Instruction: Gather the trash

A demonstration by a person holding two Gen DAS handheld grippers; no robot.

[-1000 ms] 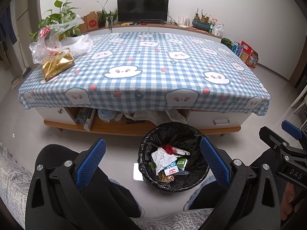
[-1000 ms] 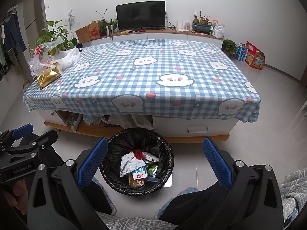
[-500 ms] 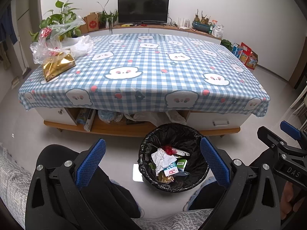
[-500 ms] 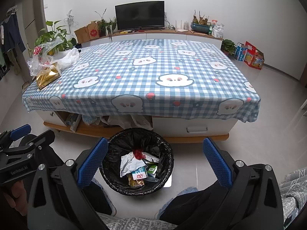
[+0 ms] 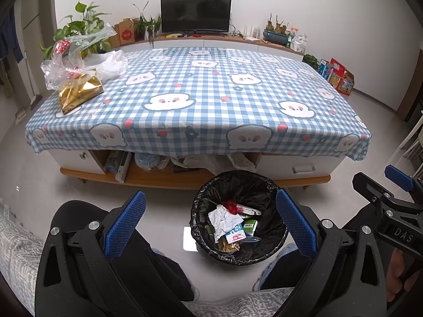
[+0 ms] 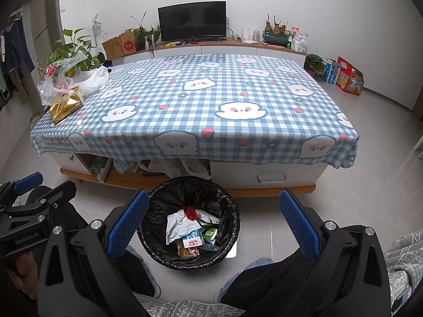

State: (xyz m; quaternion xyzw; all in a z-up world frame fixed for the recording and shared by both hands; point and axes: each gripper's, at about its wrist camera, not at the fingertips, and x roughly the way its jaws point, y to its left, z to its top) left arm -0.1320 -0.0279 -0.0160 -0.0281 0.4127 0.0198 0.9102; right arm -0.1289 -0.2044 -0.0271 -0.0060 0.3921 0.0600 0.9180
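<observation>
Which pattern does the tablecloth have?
The tablecloth is blue-and-white checked, with white cartoon faces and small red shapes; the right wrist view shows it best.

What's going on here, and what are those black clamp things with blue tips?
A seated person holds a two-finger gripper in each hand to collect trash. Both the left gripper and the right gripper have their jaws wide open and hold nothing. A black-lined bin on the floor already holds crumpled paper and cartons. Plastic bags and a gold packet sit on the checked table.
</observation>
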